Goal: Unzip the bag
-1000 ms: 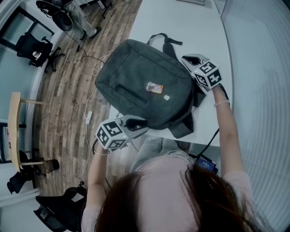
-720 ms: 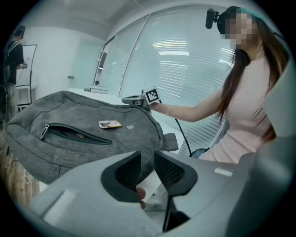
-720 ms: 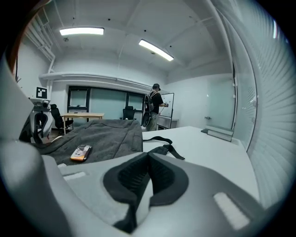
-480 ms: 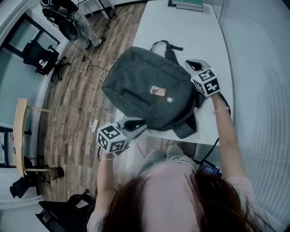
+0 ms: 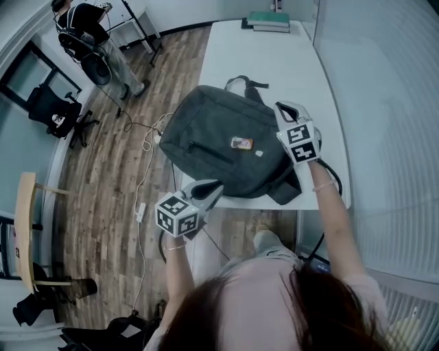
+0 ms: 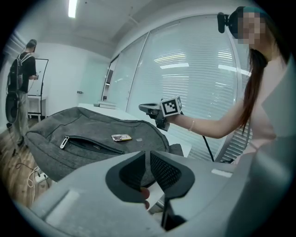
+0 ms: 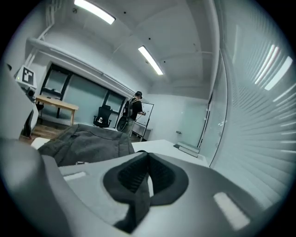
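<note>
- While the bag (image 5: pixel 219 147) lies on the white table (image 5: pixel 274 62), its left side hangs over the edge. Bare tabletop runs beyond it to stacked books (image 5: pixel 269 20).
- Wooden floor (image 5: pixel 103 171) spreads out on the left.
- Left gripper (image 5: pixel 211 186) sits off the bag's near corner. Its jaws have just been closing, a thin slit remains, and nothing is between them.
- Right gripper (image 5: pixel 287 108) is by the bag's right edge, jaws together and empty.

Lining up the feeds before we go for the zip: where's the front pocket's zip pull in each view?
Head view: zip pull just up-left of centre, on the bag's left part.
Left gripper view: left of centre, on the bag's front.
Right gripper view: not in it; only the bag's grey side shows.
Shared landmark: the books beyond the bag.
</note>
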Demonstrator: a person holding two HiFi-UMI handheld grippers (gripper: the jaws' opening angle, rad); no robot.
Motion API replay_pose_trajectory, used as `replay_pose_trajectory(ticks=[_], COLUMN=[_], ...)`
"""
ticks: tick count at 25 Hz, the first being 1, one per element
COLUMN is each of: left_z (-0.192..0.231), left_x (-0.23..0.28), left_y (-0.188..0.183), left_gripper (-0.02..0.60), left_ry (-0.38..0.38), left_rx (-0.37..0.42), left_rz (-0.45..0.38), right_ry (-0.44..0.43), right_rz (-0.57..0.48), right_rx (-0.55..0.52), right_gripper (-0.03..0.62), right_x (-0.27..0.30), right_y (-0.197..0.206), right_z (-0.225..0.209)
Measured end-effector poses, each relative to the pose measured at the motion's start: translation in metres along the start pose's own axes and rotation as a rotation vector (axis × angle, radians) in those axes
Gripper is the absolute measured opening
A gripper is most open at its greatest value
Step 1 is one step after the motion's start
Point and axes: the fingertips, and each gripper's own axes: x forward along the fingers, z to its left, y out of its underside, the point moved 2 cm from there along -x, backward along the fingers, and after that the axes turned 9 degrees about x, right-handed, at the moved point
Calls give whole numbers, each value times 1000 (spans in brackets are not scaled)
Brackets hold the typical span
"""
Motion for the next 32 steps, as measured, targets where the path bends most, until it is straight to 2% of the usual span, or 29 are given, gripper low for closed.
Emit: replay_pose_trajectory(ticks=[4, 6, 9, 13, 15, 18, 22, 28, 32], left_z=[-5, -11, -15, -24, -29, -34, -46, -63, -73], left_x=[-9, -11, -13, -13, -15, -20, -34, -57, -68], left_y=[-10, -16, -26, -38, -44, -53, -68, -80, -79], left_gripper=[40, 40, 38, 26, 21, 13, 10, 9, 9], left_ry=[-20, -22, -45, -62, -84, -115, -100, -164, -214], left_rx=[9, 15, 38, 55, 62, 68, 36, 46, 46], left_rz=[-51, -79, -110, -154, -172, -184, -234, -297, -307], right_ry=[22, 37, 21, 8, 6, 43, 96, 112, 114], right_rz=[56, 72, 59, 43, 33, -11, -41, -69, -88], right_rx=[64, 129, 212, 241, 244, 189, 134, 208, 220], right_gripper=[3, 3, 3, 3, 3, 3, 3, 3, 3], right_x=[-25, -40, -58, -81, -93, -113, -139, -168, -189], right_y=[1, 5, 5, -2, -6, -18, -22, -24, -27], right_z=[21, 30, 50, 77, 89, 103, 120, 130, 136])
